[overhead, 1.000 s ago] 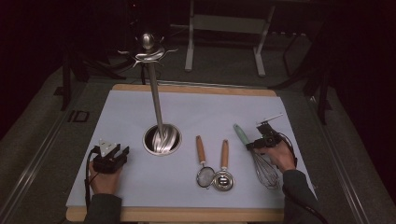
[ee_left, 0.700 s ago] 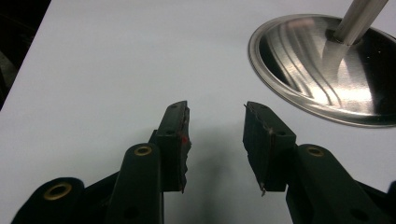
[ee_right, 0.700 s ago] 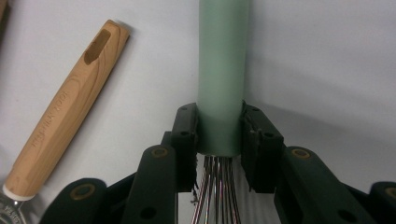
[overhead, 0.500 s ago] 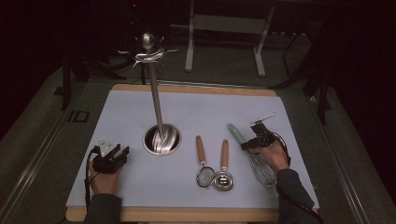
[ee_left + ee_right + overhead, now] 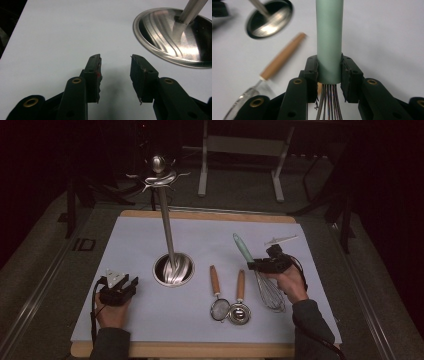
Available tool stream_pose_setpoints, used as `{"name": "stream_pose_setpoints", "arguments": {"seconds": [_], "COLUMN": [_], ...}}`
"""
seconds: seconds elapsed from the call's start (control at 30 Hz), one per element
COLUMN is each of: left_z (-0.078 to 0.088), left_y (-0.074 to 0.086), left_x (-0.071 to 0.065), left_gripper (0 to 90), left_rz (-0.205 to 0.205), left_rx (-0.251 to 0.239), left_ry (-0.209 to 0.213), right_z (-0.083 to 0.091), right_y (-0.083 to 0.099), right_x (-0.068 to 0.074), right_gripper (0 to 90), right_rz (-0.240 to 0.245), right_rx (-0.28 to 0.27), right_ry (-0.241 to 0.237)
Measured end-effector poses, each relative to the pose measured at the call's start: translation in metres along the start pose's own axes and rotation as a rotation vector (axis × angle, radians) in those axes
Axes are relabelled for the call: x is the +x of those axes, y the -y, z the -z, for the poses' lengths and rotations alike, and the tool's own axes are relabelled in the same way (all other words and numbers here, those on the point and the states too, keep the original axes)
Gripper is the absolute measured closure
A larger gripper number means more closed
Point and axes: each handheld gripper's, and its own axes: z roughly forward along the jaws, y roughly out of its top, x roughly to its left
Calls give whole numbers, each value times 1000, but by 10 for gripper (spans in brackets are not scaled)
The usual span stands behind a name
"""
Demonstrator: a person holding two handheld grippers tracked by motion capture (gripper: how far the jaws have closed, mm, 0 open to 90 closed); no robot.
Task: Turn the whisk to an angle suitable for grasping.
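right tool [image 5: 329, 72] pinches the whisk [image 5: 329, 37] by its green handle, wires cut off below, seemingly lifted.

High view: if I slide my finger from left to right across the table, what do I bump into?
Left gripper → stand's round metal base → small strainer → small metal cup with a wooden handle → whisk, held in the right gripper.

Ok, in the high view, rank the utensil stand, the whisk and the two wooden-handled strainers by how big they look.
1. Utensil stand, tallest by far.
2. Whisk, held in the right tool.
3. The two wooden-handled strainers: they look alike, so no ranking between them.
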Motion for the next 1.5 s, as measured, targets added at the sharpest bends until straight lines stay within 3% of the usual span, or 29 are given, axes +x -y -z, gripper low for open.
{"name": "stream_pose_setpoints", "arguments": {"seconds": [0.17,0.23,0.27,0.47,0.77,0.97,1.2,1.5], "left_z": [0,0,0,0,0,0,0,0], "left_y": [0,0,0,0,0,0,0,0], "left_x": [0,0,0,0,0,0,0,0], "left_gripper": [613,612,613,613,613,612,613,613], "left_rz": [0,0,0,1,0,1,1,-1], "left_rx": [0,0,0,0,0,0,-1,0], "left_ry": [0,1,0,0,0,0,1,0], "right_z": [5,6,7,11,19,19,21,24], "right_y": [-7,-8,-10,-19,-35,-47,-59,-72], "right_x": [12,13,18,31,48,57,72,84], "right_gripper": [692,692,692,692,692,692,692,692], "right_rz": [107,121,166,241,325,353,411,449], "right_rx": [-95,-108,-144,-203,-298,-354,-397,-443], "right_ry": [-21,-24,-37,-53,-86,-119,-132,-161]}}
